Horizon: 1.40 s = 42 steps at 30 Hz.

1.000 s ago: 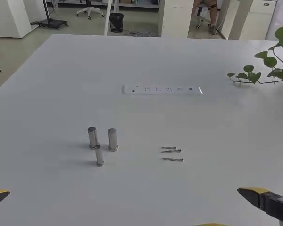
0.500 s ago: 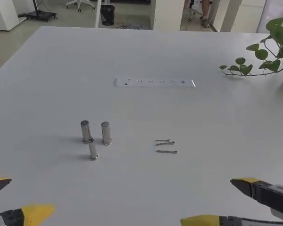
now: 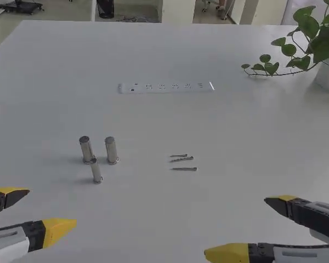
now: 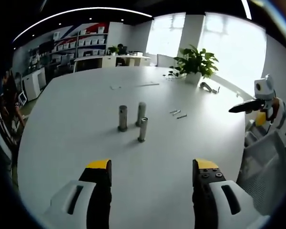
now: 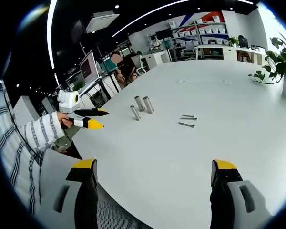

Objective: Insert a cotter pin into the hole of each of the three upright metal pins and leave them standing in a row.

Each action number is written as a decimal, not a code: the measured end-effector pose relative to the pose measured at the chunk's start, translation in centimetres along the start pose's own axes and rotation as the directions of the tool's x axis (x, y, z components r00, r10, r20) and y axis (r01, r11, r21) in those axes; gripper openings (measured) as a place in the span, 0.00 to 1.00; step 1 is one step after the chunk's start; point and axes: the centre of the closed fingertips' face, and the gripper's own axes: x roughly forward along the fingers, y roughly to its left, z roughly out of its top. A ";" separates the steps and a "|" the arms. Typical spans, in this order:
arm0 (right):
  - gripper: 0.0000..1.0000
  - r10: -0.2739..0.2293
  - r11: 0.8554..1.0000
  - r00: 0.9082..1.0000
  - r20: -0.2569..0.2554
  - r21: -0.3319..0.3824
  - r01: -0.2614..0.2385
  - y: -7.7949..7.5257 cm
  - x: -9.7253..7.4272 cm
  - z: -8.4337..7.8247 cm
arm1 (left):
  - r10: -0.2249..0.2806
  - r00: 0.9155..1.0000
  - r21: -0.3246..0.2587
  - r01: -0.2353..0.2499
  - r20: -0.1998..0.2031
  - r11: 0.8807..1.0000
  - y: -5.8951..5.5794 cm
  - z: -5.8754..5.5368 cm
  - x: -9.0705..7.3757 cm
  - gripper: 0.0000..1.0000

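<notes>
Three upright metal pins point(image 3: 97, 156) stand in a tight cluster on the white table, two behind and one in front. The pins point(image 4: 136, 120) lie ahead of my left gripper point(image 4: 152, 165). Three cotter pins point(image 3: 182, 161) lie flat to the right of the metal pins. In the head view my left gripper point(image 3: 35, 211) is open at the bottom left, near the table's front edge. My right gripper point(image 3: 247, 227) is open at the bottom right. Both hold nothing. From the right gripper point(image 5: 152, 165), the pins point(image 5: 141, 107) and cotter pins point(image 5: 187, 120) lie far ahead.
A white power strip point(image 3: 165, 87) lies across the table behind the parts. A leafy potted plant point(image 3: 301, 41) stands at the far right corner. A person point(image 5: 126, 64) sits beyond the table's far side. Bare table point(image 3: 153, 219) lies between grippers and parts.
The head camera has tilted down, so the whole scene slid up. Both grippers have risen further into the head view. Metal pins and cotter pins stay put.
</notes>
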 end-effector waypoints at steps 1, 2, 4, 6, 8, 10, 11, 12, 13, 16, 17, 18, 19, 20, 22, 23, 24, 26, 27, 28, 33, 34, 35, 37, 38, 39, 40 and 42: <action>0.98 -0.001 1.000 1.000 0.001 0.006 0.001 0.0 0.1 0.0 | -0.005 1.000 -0.001 0.005 0.004 1.000 -0.1 0.2 0.3 0.66; 0.98 -0.002 1.000 1.000 0.003 0.008 0.002 0.0 0.2 0.1 | -0.008 1.000 -0.002 0.008 0.008 1.000 0.0 0.3 0.6 0.65; 0.98 0.001 1.000 1.000 0.001 0.008 -0.001 0.1 0.2 0.1 | -0.014 1.000 0.004 0.014 0.022 1.000 -0.1 0.7 1.0 0.64; 0.98 0.002 1.000 1.000 -0.002 0.005 -0.002 0.1 0.3 0.2 | -0.022 0.999 0.003 0.021 0.050 1.000 -0.3 1.5 1.4 0.61; 0.98 -0.001 1.000 1.000 -0.006 0.005 0.001 0.1 0.3 0.1 | -0.040 0.997 0.005 0.040 0.066 0.999 -0.7 2.0 1.9 0.56; 0.98 -0.002 1.000 1.000 -0.009 0.011 0.002 0.1 0.4 0.0 | -0.056 0.996 0.020 0.055 0.068 0.998 -1.1 2.2 2.5 0.53; 0.98 -0.009 1.000 1.000 -0.014 0.021 0.010 -0.1 0.4 -0.1 | -0.064 0.996 0.025 0.063 0.067 0.998 -1.3 2.3 2.8 0.52; 0.98 -0.017 0.999 1.000 -0.023 0.033 0.018 -0.2 0.4 -0.3 | -0.070 0.996 0.023 0.069 0.063 0.997 -1.4 2.3 3.2 0.52; 0.98 -0.021 0.999 0.999 -0.029 0.036 0.022 -0.3 0.5 -0.5 | -0.075 0.995 0.023 0.074 0.061 0.997 -1.6 2.3 3.4 0.51; 0.98 -0.031 0.999 0.999 -0.038 0.041 0.033 -0.6 0.4 -0.8 | -0.081 0.995 0.038 0.079 0.051 0.996 -1.9 2.4 4.4 0.47; 0.98 -0.031 0.998 0.999 -0.039 0.044 0.033 -0.6 0.4 -0.8 | -0.079 0.996 0.042 0.077 0.049 0.996 -1.8 2.4 4.6 0.47; 0.98 -0.035 0.998 0.999 -0.040 0.050 0.037 -0.7 0.4 -0.8 | -0.076 0.996 0.045 0.074 0.047 0.996 -1.7 2.5 4.8 0.46; 0.98 -0.037 0.998 0.998 -0.041 0.051 0.039 -0.8 0.4 -0.8 | -0.076 0.996 0.048 0.074 0.046 0.996 -1.6 2.5 5.0 0.45; 0.98 -0.043 0.997 0.998 -0.044 0.056 0.046 -0.9 0.3 -0.8 | -0.075 0.996 0.048 0.072 0.045 0.996 -1.3 2.6 5.1 0.44; 0.98 -0.059 0.996 0.997 -0.051 0.068 0.062 -1.2 0.2 -0.8 | -0.067 0.996 0.046 0.065 0.050 0.997 -0.9 2.8 5.4 0.43; 0.98 -0.062 0.995 0.997 -0.053 0.070 0.066 -1.3 0.1 -0.8 | -0.068 0.996 0.047 0.066 0.050 0.997 -0.7 2.9 5.5 0.41; 0.98 -0.065 0.995 0.997 -0.049 0.068 0.068 -1.4 0.1 -0.8 | -0.072 0.996 0.050 0.069 0.047 0.996 -0.6 2.9 5.6 0.40; 0.98 -0.072 0.995 0.996 -0.047 0.071 0.076 -1.5 -0.1 -0.7 | -0.081 0.996 0.059 0.079 0.031 0.995 -0.3 2.8 6.1 0.38; 0.98 -0.077 0.994 0.996 -0.046 0.074 0.080 -1.6 -0.2 -0.6 | -0.086 0.996 0.066 0.085 0.024 0.994 -0.2 2.7 6.2 0.37; 0.98 -0.080 0.994 0.996 -0.046 0.077 0.084 -1.7 -0.2 -0.7 | -0.090 0.996 0.072 0.088 0.016 0.993 -0.1 2.7 6.5 0.36; 0.98 -0.096 0.991 0.994 -0.051 0.087 0.100 -1.9 -0.3 -1.0 | -0.087 0.996 0.092 0.086 0.007 0.992 0.8 3.0 7.4 0.35; 0.98 -0.096 0.991 0.994 -0.052 0.084 0.100 -1.8 -0.4 -1.0 | -0.088 0.996 0.094 0.087 0.006 0.992 0.9 3.0 7.5 0.33; 0.98 -0.095 0.992 0.994 -0.051 0.084 0.099 -1.8 -0.3 -1.0 | -0.089 0.996 0.094 0.088 0.005 0.992 1.1 3.0 7.7 0.32; 0.98 -0.092 0.992 0.995 -0.045 0.087 0.095 -1.6 -0.3 -0.9 | -0.094 0.996 0.089 0.093 0.007 0.992 1.4 3.0 8.0 0.32; 0.98 -0.092 0.991 0.995 -0.040 0.091 0.096 -1.6 -0.3 -0.8 | -0.099 0.995 0.085 0.098 0.007 0.992 1.4 3.0 8.2 0.31; 0.98 -0.095 0.991 0.995 -0.039 0.093 0.098 -1.6 -0.2 -0.7 | -0.104 0.995 0.086 0.103 0.002 0.991 1.5 2.9 8.4 0.30; 0.98 -0.097 0.991 0.995 -0.037 0.094 0.100 -1.5 -0.2 -0.7 | -0.104 0.995 0.090 0.104 -0.002 0.991 1.5 2.8 8.5 0.29; 0.98 -0.099 0.991 0.994 -0.041 0.092 0.102 -1.5 0.0 -0.6 | -0.101 0.995 0.106 0.101 -0.013 0.989 1.7 2.6 8.7 0.27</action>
